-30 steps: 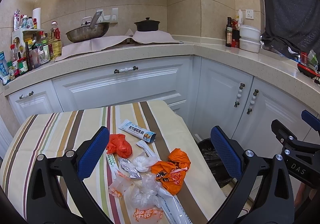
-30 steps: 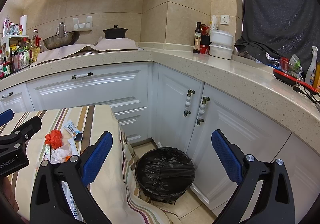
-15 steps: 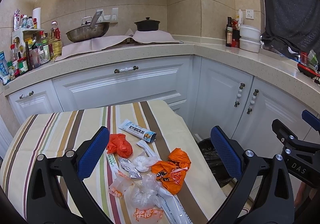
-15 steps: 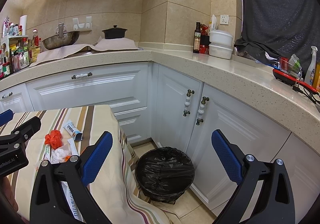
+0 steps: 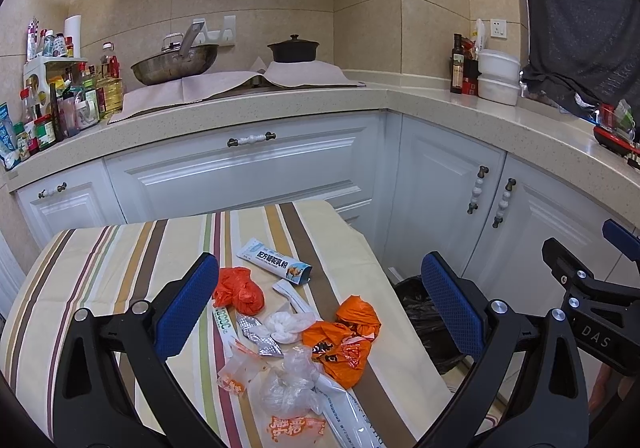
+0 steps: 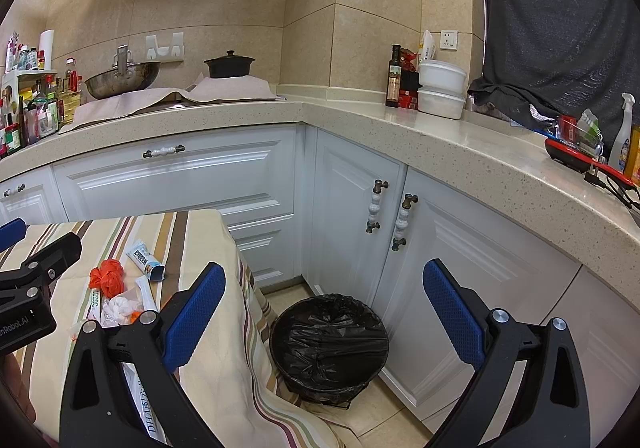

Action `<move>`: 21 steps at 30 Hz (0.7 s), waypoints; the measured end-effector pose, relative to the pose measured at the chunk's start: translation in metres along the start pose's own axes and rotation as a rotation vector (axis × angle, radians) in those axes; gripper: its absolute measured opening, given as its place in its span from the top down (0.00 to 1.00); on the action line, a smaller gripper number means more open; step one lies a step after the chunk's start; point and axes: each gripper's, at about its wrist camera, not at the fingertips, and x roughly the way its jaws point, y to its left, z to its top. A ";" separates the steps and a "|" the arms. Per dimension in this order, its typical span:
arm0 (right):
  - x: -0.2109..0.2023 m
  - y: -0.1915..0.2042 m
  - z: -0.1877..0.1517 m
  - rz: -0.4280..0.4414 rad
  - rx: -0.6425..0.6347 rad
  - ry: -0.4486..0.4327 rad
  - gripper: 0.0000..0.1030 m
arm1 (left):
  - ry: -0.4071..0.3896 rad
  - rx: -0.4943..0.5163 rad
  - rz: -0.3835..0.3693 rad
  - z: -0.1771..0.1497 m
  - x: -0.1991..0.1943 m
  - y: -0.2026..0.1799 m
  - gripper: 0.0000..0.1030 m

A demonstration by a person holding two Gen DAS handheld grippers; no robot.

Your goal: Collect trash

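Observation:
Several pieces of trash lie on the striped tablecloth (image 5: 100, 272): a red-orange bag ball (image 5: 239, 290), a white-blue tube box (image 5: 274, 262), an orange plastic bag (image 5: 344, 340), a white wad (image 5: 285, 326), a foil strip (image 5: 256, 334) and clear wrappers (image 5: 288, 384). My left gripper (image 5: 316, 304) is open and empty above this pile. My right gripper (image 6: 322, 312) is open and empty, over the black-lined trash bin (image 6: 329, 344) on the floor to the right of the table. The red bag ball (image 6: 106, 276) and tube box (image 6: 145, 258) also show in the right wrist view.
White cabinets (image 6: 352, 215) and an L-shaped counter (image 6: 460, 151) close in the bin's corner. A wok (image 5: 174, 63), a black pot (image 5: 294, 47), bottles (image 5: 60, 103) and white containers (image 6: 442, 87) stand on the counter. The table's cloth edge (image 6: 248, 328) hangs beside the bin.

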 end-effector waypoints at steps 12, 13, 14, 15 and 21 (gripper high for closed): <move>0.000 0.000 0.000 -0.002 0.001 -0.001 0.06 | 0.003 0.001 0.000 0.000 0.000 -0.001 0.04; 0.000 0.000 0.000 -0.002 0.001 0.000 0.06 | 0.003 0.001 0.001 0.000 0.000 -0.001 0.04; -0.001 0.000 0.000 -0.001 0.000 0.000 0.06 | 0.003 0.000 0.000 0.000 0.000 -0.001 0.04; -0.001 0.000 0.000 -0.002 0.001 -0.001 0.06 | 0.003 -0.001 0.000 0.000 0.000 -0.001 0.04; -0.001 0.001 0.000 -0.002 0.000 -0.001 0.06 | 0.004 0.002 -0.001 0.000 0.000 -0.001 0.04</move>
